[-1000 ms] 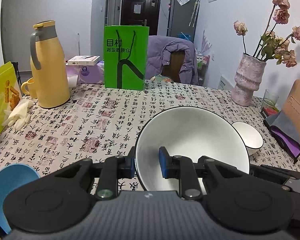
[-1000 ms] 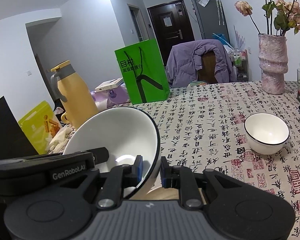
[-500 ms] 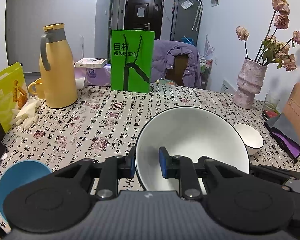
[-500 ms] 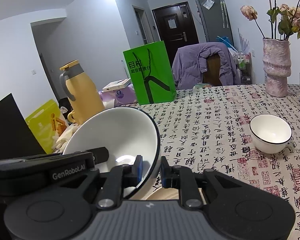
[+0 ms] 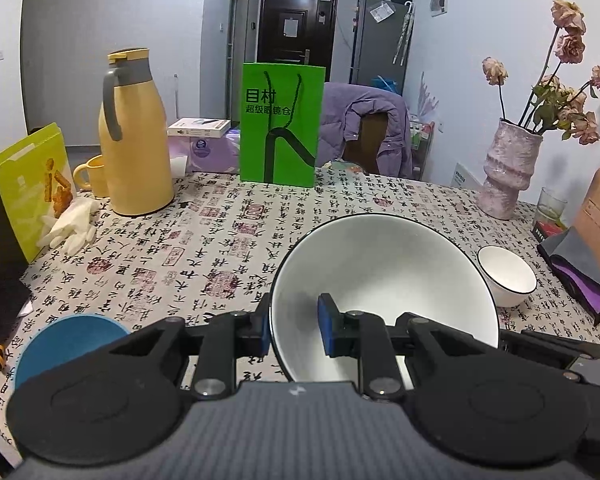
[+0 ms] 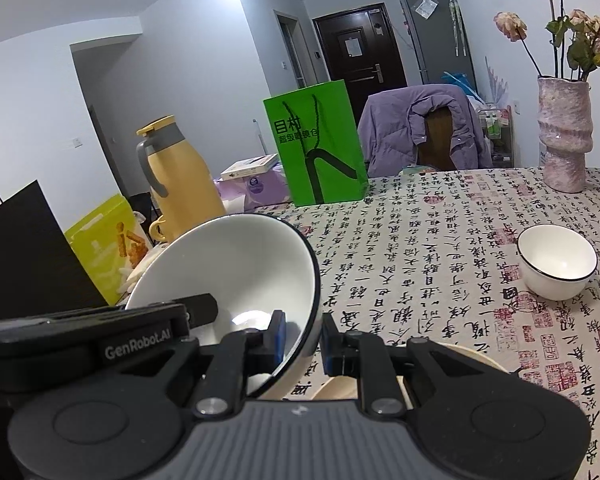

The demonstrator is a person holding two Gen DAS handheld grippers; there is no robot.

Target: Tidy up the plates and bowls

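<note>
- The big white bowl [image 5: 384,280], clamped between both grippers, is now a little farther from the green bag [image 5: 282,124] and the yellow flask [image 5: 134,136].
- More of the blue bowl [image 5: 68,344] shows at lower left.

A green bag [image 5: 281,128] stands at the bench's [image 5: 220,240] far edge. Left of the bag stands a yellow flask [image 5: 134,136], with a mug [image 5: 90,174] and gloves [image 5: 70,226] beside it. Behind the bag a purple jacket [image 5: 366,128] hangs on a chair. Far right of the bag stands a vase [image 5: 508,172] of dried roses.
</note>
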